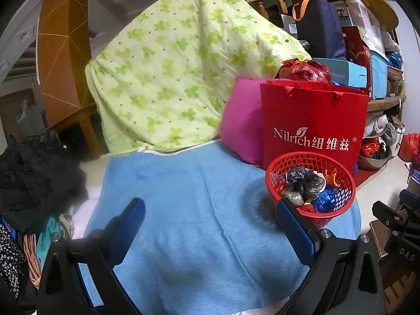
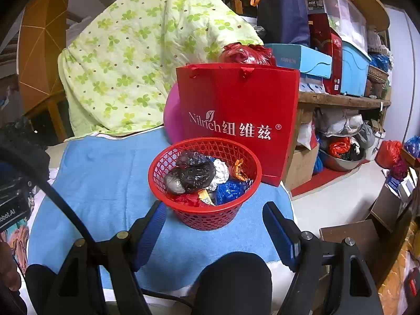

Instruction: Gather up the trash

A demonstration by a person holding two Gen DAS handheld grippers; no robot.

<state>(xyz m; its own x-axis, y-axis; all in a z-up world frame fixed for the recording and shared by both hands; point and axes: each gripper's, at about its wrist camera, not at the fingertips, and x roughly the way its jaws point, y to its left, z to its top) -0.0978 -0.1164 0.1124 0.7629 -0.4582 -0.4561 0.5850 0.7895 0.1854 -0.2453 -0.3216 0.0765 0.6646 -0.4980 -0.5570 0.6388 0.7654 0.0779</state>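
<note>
The left gripper (image 1: 210, 204) hangs over the blue towel (image 1: 183, 210), fingers spread wide with nothing between them. To its right the red basket (image 2: 181, 210) stands on the towel, holding crumpled trash (image 2: 199, 176): black, white, blue and orange wrappers. The right gripper (image 2: 215, 212) is also spread, just before the basket. Behind stands a red paper bag (image 2: 236, 105).

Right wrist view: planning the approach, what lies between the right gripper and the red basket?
Only bare blue towel separates the right gripper from the red plastic mesh basket, per the right wrist view.
</note>
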